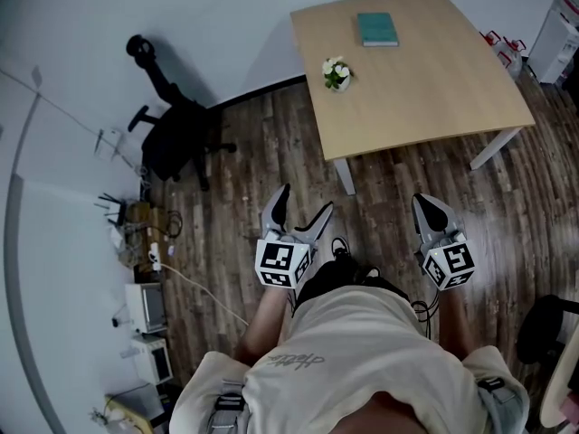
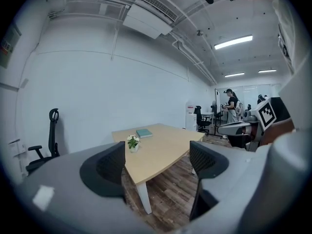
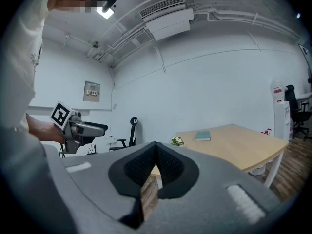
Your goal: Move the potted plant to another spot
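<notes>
A small potted plant (image 1: pixel 336 73) with white flowers stands near the left edge of a light wooden table (image 1: pixel 425 98); it also shows as the plant (image 2: pixel 132 142) and the plant (image 3: pixel 177 141) in the gripper views. My left gripper (image 1: pixel 300 213) is held over the floor in front of the table, jaws open and empty. My right gripper (image 1: pixel 429 211) hangs beside it, also short of the table, its jaws shut together with nothing between them. Both are well apart from the plant.
A teal book (image 1: pixel 376 29) lies at the table's far side. A black office chair (image 1: pixel 176 134) stands left of the table by the wall. Cables and small appliances (image 1: pixel 145 310) line the left wall. A person (image 2: pixel 230 105) stands far off among other chairs.
</notes>
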`<state>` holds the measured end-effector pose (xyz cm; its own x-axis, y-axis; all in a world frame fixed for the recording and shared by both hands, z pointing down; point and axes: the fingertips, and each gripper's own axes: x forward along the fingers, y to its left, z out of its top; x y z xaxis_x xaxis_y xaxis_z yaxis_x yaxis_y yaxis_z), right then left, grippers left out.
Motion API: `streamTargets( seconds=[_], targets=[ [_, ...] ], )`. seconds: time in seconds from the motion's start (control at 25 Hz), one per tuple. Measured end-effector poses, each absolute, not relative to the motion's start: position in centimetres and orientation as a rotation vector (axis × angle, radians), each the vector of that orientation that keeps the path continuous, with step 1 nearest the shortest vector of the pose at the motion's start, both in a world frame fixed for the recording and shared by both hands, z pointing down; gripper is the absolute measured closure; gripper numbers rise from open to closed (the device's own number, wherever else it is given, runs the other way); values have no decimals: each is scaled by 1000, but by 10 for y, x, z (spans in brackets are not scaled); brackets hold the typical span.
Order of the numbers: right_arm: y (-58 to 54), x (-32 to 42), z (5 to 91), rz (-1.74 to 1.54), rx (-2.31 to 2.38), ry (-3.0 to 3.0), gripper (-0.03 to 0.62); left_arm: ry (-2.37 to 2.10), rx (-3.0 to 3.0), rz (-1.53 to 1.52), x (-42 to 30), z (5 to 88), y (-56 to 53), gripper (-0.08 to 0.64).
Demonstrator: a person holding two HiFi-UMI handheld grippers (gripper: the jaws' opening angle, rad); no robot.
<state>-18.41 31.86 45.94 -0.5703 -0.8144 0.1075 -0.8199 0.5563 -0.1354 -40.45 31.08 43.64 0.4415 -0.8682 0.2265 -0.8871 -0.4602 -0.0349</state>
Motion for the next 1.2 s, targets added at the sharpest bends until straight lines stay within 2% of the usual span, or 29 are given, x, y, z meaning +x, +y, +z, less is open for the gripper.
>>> streamTargets(
  seconds=[0.48, 0.84, 1.2],
  targets=[
    [259, -188, 462, 263, 1497, -2639, 589, -1499, 2579, 283, -415, 457, 229, 143],
    [186, -219, 429, 158, 1527, -2617, 589, -1426, 2576, 247, -430, 469, 153, 147],
    [146, -243, 437, 187, 1540, -2556, 589, -1410, 2582, 235, -456, 468, 99, 147]
  ],
)
